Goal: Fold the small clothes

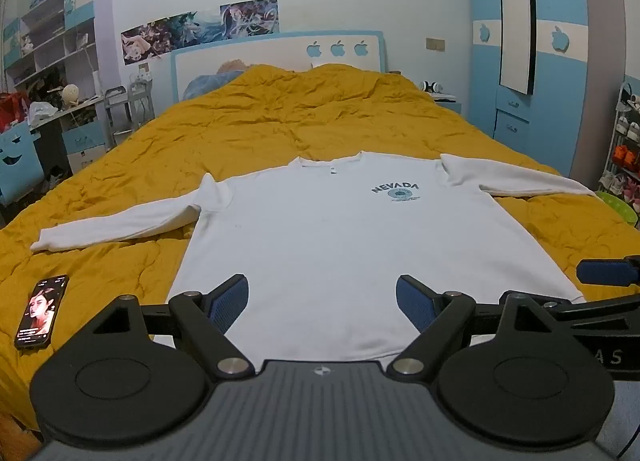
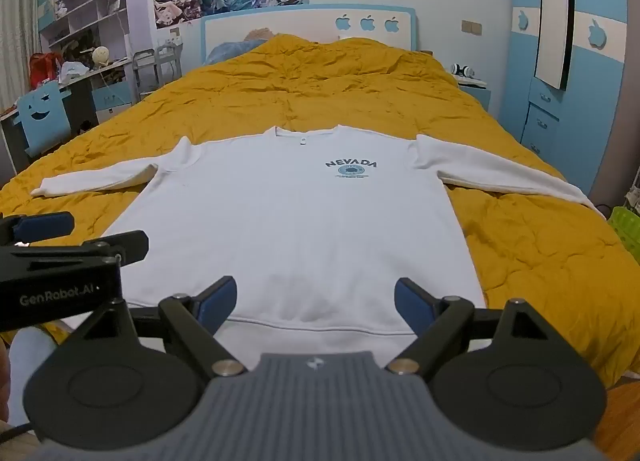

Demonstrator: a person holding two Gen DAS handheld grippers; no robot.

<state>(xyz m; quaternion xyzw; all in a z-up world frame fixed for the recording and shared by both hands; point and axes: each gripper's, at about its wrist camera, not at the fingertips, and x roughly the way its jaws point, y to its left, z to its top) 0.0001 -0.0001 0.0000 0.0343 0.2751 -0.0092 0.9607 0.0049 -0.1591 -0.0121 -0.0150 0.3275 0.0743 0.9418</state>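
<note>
One white sweatshirt (image 1: 320,237) lies flat, sleeves outspread.

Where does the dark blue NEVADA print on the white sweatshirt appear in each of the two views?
Left wrist view: the NEVADA print sits right of centre, in the middle height of the picture.
Right wrist view: the NEVADA print sits slightly right of centre, a little above the middle.
Shared landmark: the three blue apples on the headboard.

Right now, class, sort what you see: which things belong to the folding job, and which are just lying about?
For the job:
white sweatshirt, spread flat
left gripper, fingers open
right gripper, fingers open

Lying about:
phone on the yellow quilt
headphones
green basket
</note>
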